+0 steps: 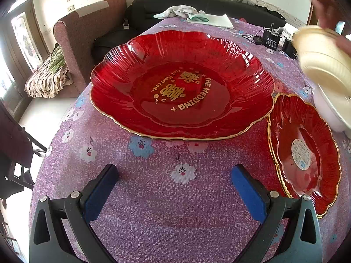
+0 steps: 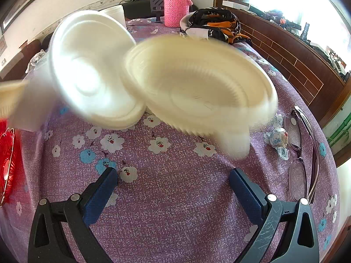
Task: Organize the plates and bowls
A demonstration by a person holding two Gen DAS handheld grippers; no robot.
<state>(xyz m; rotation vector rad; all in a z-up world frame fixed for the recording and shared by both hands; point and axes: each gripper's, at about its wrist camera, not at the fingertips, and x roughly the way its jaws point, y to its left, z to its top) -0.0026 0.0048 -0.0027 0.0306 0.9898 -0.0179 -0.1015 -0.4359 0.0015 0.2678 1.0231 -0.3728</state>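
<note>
left gripper (image 1: 174, 176) low in its wrist view, blue-padded fingers spread wide, nothing between them, over the purple floral tablecloth (image 1: 153, 197). at 12 o'clock from it, the big red scalloped glass plate w/ gold rim and gold "the wedding" lettering (image 1: 182, 85), flat on the cloth. at 3 o'clock, a smaller red scalloped glass plate w/ gold rim and a round white sticker (image 1: 305, 153), just beside the big one, rims look touching or nearly so, can't tell which. at 2 o'clock a cream ribbed plastic bowl (image 1: 322, 61), tilted and motion-blurred, w/ a person's hand (image 1: 329, 8) at its rim, blurred. under it the edge of a white foam container (image 1: 329, 111). far side at 12: white cloth and folded paper, black adapter and cables at 1, brown armchair at 10.

right gripper (image 2: 173, 175) also spread wide, empty, over the same cloth. ahead at 12-1 o'clock a cream ribbed plastic bowl, blurred (image 2: 197, 87), tilted w/ opening toward the cam; can't tell what holds it. at 11 a white round foam bowl (image 2: 92, 72), also tilted, touching the cream one in view. red plate edge (image 2: 6, 160) at 9. purple-framed eyeglasses (image 2: 300, 153) at 3, wrapped candies (image 2: 276, 135) beside them. far at 12: pink thermos w/ knitted pink sleeve (image 2: 176, 6), black-orange cloth at 1.
</note>
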